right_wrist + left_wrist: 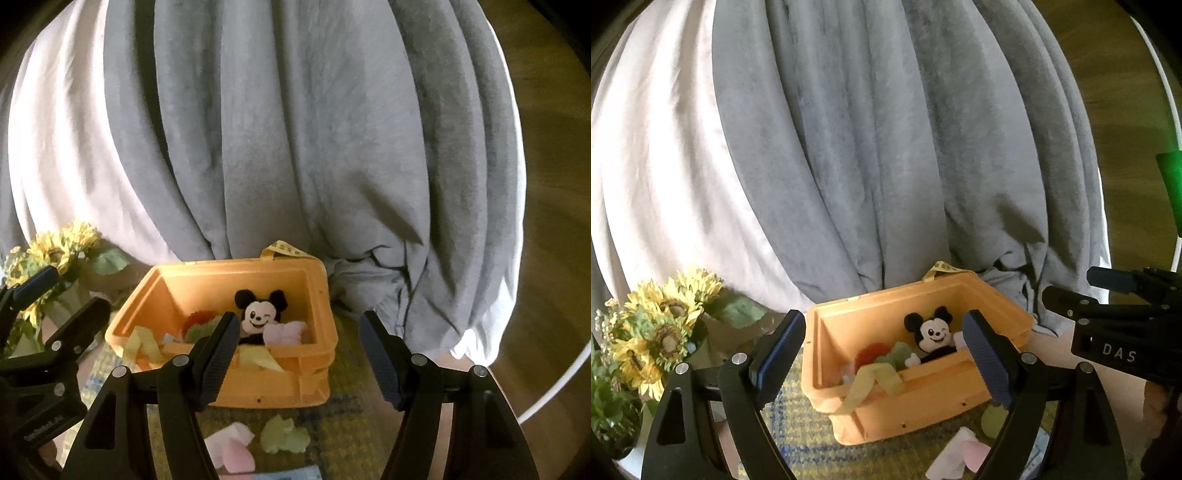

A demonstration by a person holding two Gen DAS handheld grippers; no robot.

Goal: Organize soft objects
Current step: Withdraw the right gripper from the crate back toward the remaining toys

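Note:
An orange plastic bin stands on a woven mat. Inside lie a Mickey Mouse plush, a red and green soft toy, a pink cloth and yellow cloths draped over the rim. On the mat in front lie a pink and white soft piece and a light green one. My left gripper is open and empty, in front of the bin. My right gripper is open and empty, also in front of it.
Grey and white curtains hang behind the bin. A vase of yellow sunflowers stands to the left. A light blue item lies at the near edge of the mat. Wooden floor lies to the right.

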